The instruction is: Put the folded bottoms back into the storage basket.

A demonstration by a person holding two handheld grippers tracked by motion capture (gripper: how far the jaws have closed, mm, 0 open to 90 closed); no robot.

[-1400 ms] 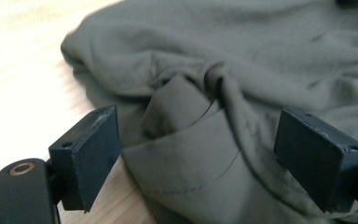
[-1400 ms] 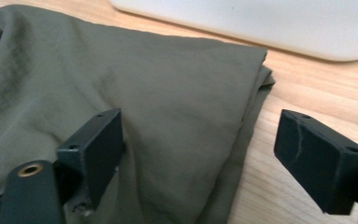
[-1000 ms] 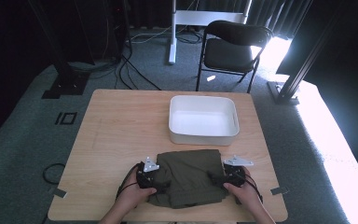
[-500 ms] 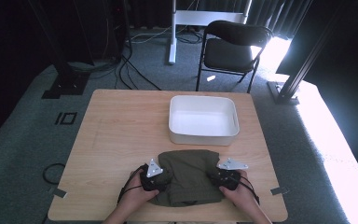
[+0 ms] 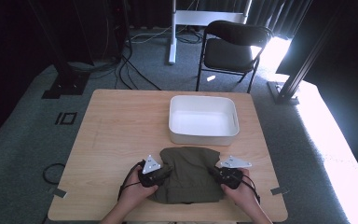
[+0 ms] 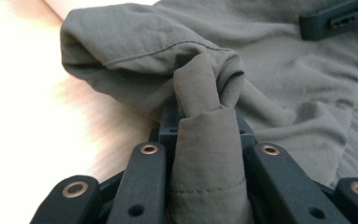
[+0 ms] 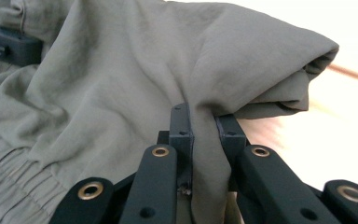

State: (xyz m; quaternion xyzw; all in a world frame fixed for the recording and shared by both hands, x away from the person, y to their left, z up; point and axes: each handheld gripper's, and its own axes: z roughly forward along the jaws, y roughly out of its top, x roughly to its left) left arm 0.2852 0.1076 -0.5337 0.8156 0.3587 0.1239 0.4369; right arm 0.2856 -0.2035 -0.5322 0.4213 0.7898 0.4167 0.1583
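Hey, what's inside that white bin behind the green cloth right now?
Nothing visible: the white bin shows a bare white floor. Its near inside wall is hidden by the rim. The green cloth lies in front of it on the table.

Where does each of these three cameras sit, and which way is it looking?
High view: above the person's side, looking forward and down on the table, white bin, olive garment; both hands and forearms show.
Left gripper view: rides the left gripper, looking along its jaws, clamped on a bunched fold.
Right gripper view: rides the right gripper, jaws pinching the opposite edge.
Shared: all three show the garment; each gripper view catches the other gripper's tip at its top corner.
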